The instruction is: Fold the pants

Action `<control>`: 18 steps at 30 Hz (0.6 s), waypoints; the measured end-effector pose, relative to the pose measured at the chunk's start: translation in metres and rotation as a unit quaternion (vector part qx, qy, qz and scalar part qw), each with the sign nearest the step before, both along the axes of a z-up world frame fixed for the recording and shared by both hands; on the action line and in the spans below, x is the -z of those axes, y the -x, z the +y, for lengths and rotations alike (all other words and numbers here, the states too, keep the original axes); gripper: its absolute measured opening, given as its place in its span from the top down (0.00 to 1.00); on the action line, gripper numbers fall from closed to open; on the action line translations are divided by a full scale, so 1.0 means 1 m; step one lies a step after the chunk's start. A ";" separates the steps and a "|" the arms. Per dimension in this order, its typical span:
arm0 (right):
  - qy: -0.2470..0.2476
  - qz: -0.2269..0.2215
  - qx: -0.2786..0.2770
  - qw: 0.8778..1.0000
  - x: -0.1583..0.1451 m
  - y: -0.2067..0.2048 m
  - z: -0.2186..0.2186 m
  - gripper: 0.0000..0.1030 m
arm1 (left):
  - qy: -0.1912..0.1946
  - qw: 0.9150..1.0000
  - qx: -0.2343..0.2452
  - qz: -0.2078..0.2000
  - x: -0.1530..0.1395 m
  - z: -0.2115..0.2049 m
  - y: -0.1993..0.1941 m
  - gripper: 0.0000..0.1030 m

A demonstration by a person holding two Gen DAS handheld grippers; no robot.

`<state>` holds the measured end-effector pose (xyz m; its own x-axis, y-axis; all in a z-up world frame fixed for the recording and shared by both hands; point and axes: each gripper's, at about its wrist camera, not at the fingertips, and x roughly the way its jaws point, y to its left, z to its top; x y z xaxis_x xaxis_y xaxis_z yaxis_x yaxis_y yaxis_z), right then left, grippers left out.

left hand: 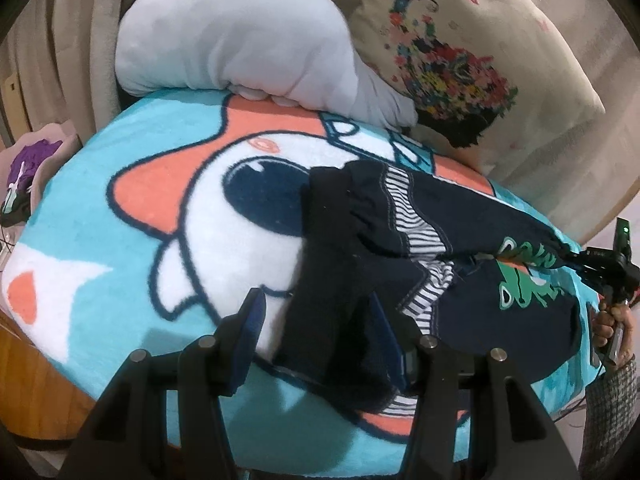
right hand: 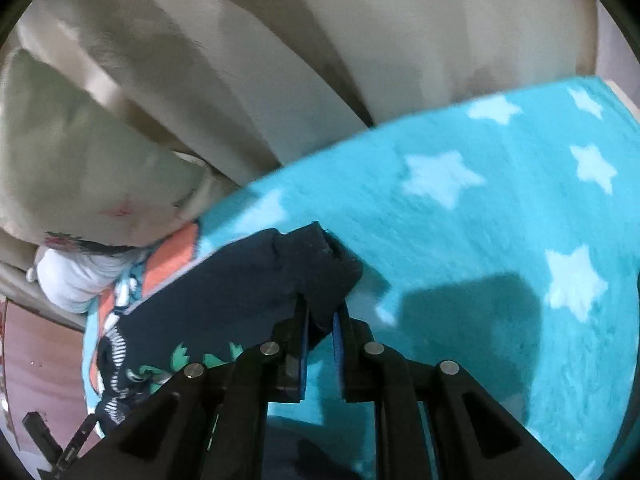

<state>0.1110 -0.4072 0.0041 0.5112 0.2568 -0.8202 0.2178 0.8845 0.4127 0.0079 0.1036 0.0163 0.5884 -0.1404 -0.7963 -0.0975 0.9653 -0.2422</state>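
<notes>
Pants (left hand: 360, 248), navy with striped lining, lie on the blanket (left hand: 120, 240) near its right edge. Right gripper (right hand: 320, 320) is clamped on a hem; left gripper (left hand: 316, 320) has fingers apart, straddling a leg.

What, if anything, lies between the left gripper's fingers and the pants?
Nothing visible. The left gripper straddles a dark leg of the pants on the blanket; whether it pinches is unclear.

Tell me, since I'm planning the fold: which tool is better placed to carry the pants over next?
Probably the right tool: it is clamped on an end of the navy pants. The left tool only straddles the other leg, pads not visibly pressing.
</notes>
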 end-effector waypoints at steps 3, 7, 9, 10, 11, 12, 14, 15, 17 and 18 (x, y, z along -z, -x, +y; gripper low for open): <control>0.041 -0.007 0.019 0.999 -0.008 0.009 0.007 0.71 | -0.023 1.000 0.003 -0.004 -0.003 -0.009 0.004 0.47; 0.062 -0.051 -0.001 0.997 -0.038 0.032 0.029 0.69 | -0.069 0.997 -0.002 -0.017 -0.008 -0.022 0.004 0.38; 0.033 -0.059 -0.031 0.997 -0.042 0.040 0.042 0.65 | -0.070 0.997 0.003 -0.016 -0.007 -0.030 0.002 0.38; 0.015 -0.057 -0.052 0.997 -0.040 0.045 0.051 0.62 | -0.067 0.998 0.007 -0.013 -0.005 -0.034 0.001 0.38; 0.008 -0.053 -0.066 0.996 -0.038 0.049 0.058 0.62 | -0.065 0.998 0.011 -0.010 -0.003 -0.037 0.000 0.38; 0.018 -0.045 -0.071 0.996 -0.033 0.057 0.063 0.62 | -0.064 0.998 0.014 -0.008 -0.002 -0.041 0.002 0.38; 0.066 -0.050 -0.048 0.995 -0.031 0.072 0.063 0.58 | -0.064 0.998 0.024 -0.008 -0.001 -0.047 0.004 0.38; 0.101 -0.064 -0.028 0.992 -0.031 0.084 0.058 0.53 | -0.066 0.997 0.028 -0.009 -0.001 -0.049 0.006 0.38; 0.113 -0.076 -0.011 0.991 -0.027 0.100 0.050 0.30 | -0.066 0.997 0.033 -0.014 -0.003 -0.052 0.007 0.38; 0.092 -0.076 -0.012 0.993 -0.021 0.105 0.046 0.30 | -0.064 0.997 0.034 -0.015 -0.003 -0.053 0.006 0.38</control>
